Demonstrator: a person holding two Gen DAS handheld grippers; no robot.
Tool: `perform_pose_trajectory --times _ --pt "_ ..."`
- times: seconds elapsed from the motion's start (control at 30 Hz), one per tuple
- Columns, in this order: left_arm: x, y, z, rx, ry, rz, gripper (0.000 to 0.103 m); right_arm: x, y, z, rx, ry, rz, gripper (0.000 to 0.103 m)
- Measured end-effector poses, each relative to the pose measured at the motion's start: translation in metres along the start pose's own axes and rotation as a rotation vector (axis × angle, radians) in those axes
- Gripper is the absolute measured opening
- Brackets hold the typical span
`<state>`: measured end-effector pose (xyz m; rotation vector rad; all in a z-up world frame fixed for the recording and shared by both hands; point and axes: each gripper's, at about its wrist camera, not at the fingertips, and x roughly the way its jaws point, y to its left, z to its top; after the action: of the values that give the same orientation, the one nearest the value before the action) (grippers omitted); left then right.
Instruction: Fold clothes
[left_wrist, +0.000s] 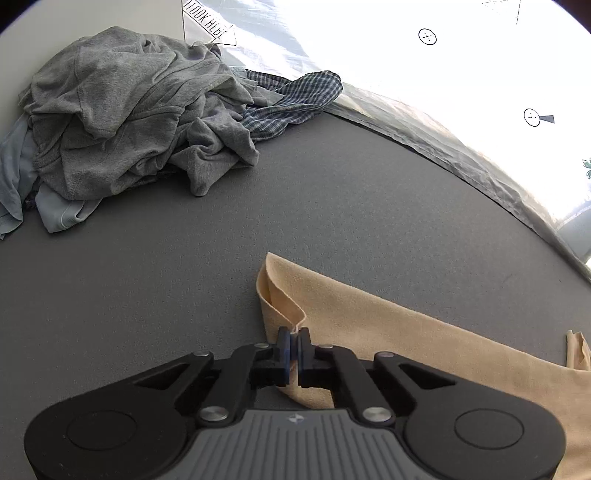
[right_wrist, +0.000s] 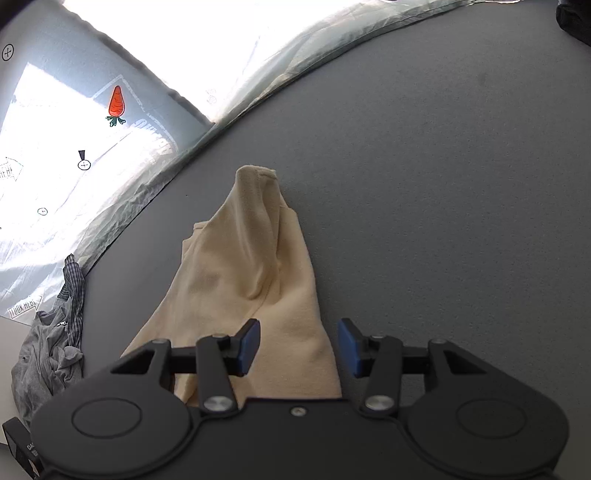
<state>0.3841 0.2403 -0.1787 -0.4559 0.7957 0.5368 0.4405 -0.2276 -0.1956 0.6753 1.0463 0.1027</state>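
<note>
Grey felt tabletop (left_wrist: 332, 206) under tan garment (left_wrist: 424, 343), left jaws clenched on it, right jaws released.

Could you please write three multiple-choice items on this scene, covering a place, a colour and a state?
1. Where does the pile of unfolded clothes lie in the left wrist view?
A. far left
B. near right
C. under the gripper

2. What colour is the cloth being folded?
A. red
B. beige
C. black

3. How is the right gripper?
A. shut on cloth
B. open
C. hidden

Answers: 1 A, it sits far left on the grey table; 2 B, the left gripper pinches beige fabric; 3 B, its jaws stand apart.
</note>
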Motion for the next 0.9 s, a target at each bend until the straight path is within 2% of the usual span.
perform_pose_trajectory --times 0.07,0.13,0.27,0.33,0.37,0.43,0.47,0.53,0.57,0.63,0.7,0.83,0.9 --pt "-0.007 -0.009 0.000 -0.017 0.017 -0.095 0.002 -0.002 -0.007 -0.002 0.049 0.002 0.019 0.048" --pt "-0.018 -0.028 -0.007 0.013 0.030 -0.194 0.002 -0.003 -0.011 -0.003 0.081 0.002 0.037 0.048" --pt "-0.036 -0.083 -0.040 0.169 0.148 -0.441 0.003 -0.006 -0.018 -0.003 0.146 0.001 0.072 0.049" --pt "-0.036 -0.107 -0.069 0.252 0.232 -0.485 0.009 -0.007 -0.020 -0.004 0.171 0.002 0.091 0.049" --pt "-0.034 -0.115 -0.080 0.283 0.259 -0.488 0.012 -0.008 -0.020 -0.004 0.175 0.004 0.100 0.049" --pt "-0.032 -0.124 -0.092 0.322 0.315 -0.487 0.028 -0.002 -0.011 -0.006 0.163 0.025 0.137 0.049" --pt "-0.031 -0.123 -0.093 0.312 0.331 -0.497 0.032 0.002 -0.006 -0.007 0.154 0.037 0.157 0.048" --pt "-0.032 -0.114 -0.091 0.252 0.355 -0.528 0.052 0.009 0.004 -0.009 0.137 0.061 0.198 0.042" --pt "-0.032 -0.110 -0.090 0.220 0.363 -0.540 0.058 0.013 0.009 -0.011 0.128 0.073 0.219 0.040" --pt "-0.032 -0.099 -0.086 0.147 0.368 -0.539 0.060 0.020 0.019 -0.013 0.111 0.097 0.260 0.037" --pt "-0.026 -0.089 -0.083 0.094 0.381 -0.501 0.060 0.028 0.030 -0.016 0.094 0.121 0.301 0.028" --pt "-0.011 -0.079 -0.080 0.100 0.458 -0.394 0.060 0.042 0.050 -0.021 0.058 0.170 0.382 0.011" --pt "-0.011 -0.078 -0.077 0.095 0.464 -0.393 0.060 0.052 0.060 -0.022 0.043 0.196 0.410 0.010"
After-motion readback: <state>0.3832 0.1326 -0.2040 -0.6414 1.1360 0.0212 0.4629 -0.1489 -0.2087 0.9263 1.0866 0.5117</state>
